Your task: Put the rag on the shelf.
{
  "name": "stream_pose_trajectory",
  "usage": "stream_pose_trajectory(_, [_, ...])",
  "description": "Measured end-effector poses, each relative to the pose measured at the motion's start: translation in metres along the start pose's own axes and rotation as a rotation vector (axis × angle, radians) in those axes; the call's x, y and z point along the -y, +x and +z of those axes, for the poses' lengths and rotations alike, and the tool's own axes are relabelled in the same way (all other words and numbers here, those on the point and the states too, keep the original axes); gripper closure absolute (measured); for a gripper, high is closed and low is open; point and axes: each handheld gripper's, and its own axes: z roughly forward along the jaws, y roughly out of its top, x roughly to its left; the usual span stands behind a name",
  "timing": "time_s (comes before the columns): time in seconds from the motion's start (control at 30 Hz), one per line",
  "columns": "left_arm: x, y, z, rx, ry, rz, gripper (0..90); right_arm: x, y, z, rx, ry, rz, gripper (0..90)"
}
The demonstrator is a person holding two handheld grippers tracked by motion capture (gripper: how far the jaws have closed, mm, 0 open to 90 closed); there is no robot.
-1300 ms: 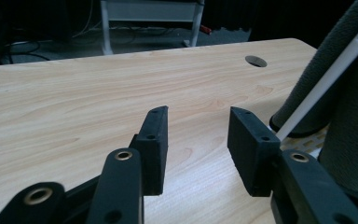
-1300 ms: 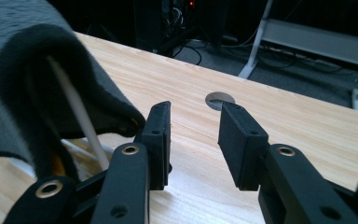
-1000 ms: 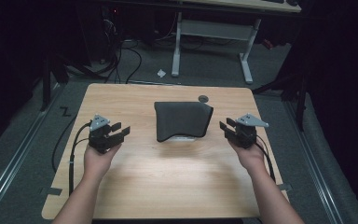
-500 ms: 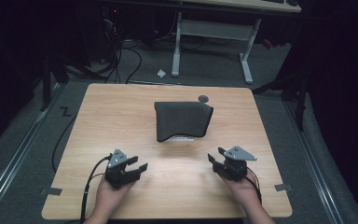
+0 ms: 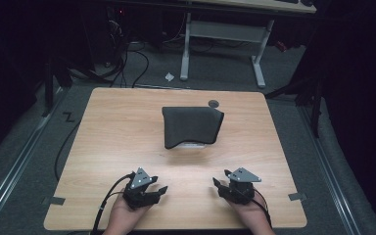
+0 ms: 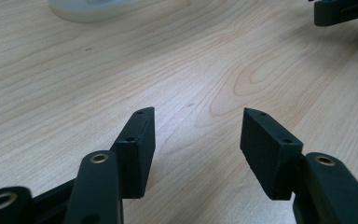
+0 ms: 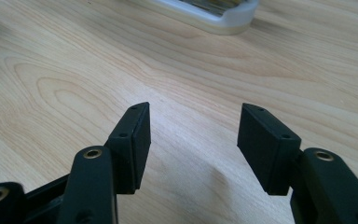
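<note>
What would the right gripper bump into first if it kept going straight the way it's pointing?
Probably bare table at first. The right gripper has open, empty jaws aimed low across the wood, and the white tray under the dark cloth lies further ahead, slightly right of its line. Depth is hard to judge.

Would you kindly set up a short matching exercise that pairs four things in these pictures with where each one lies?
Things:
1. dark folded cloth
2. left gripper
3. right gripper
4. small dark disc

Places:
A. near edge of the table, at the right, jaws open and empty
B. far part of the table, just beyond the cloth's far right corner
C. middle of the table, draped over a pale object
D. near edge of the table, at the left, jaws open and empty

Pairs: 1-C, 2-D, 3-A, 4-B
</note>
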Motion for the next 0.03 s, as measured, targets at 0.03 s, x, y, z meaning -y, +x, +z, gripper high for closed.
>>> stream_pose_trajectory(0.03, [0.0001, -0.0003, -0.0002, 0.0, -0.002, -0.001, 45.6, 0.0001, -0.0008, -0.0001, 0.0, -0.001, 0.0, 44.8])
